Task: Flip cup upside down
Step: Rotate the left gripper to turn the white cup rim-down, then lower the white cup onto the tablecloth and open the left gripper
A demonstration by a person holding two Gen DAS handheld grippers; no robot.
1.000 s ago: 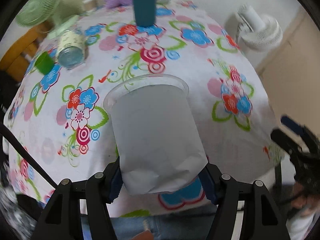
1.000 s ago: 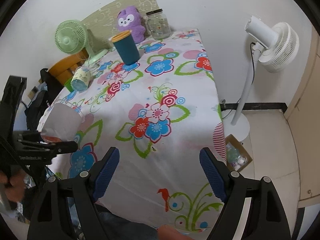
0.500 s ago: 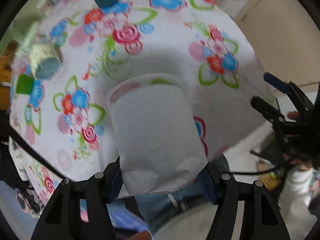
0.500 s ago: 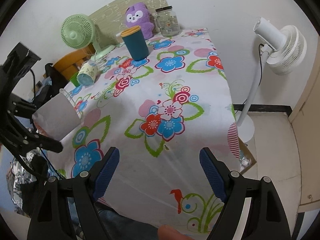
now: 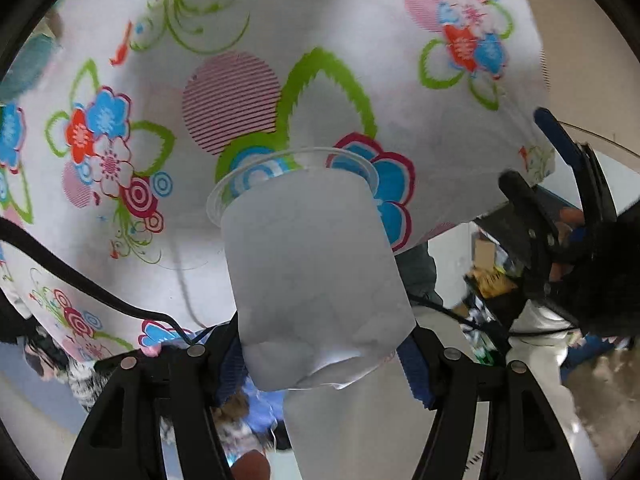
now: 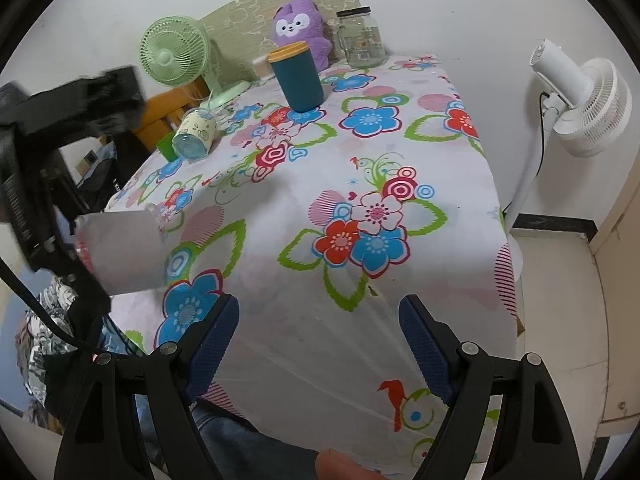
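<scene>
I have the cup (image 5: 316,280) clamped near its base between the blue ribbed pads of my left hand-held gripper (image 5: 324,356), and it runs straight ahead of those pads with its open rim at the far end, pointed toward the flowered cloth on the tabletop (image 5: 280,32). Its long axis follows the fingers, so my guess is that turning it mouth-down depends on pitching this gripper further until the rim faces the cloth squarely. From the right wrist view the cup (image 6: 120,252) hangs off the near left edge of the tabletop (image 6: 400,152), tilted and not resting on anything. It is a thin, frosted, see-through plastic cup, tapered, with a rolled lip, and the wall looks soft enough to dent under a hard squeeze. My right hand-held gripper (image 6: 320,336) is spread apart with nothing between its pads, well to the right of the cup
</scene>
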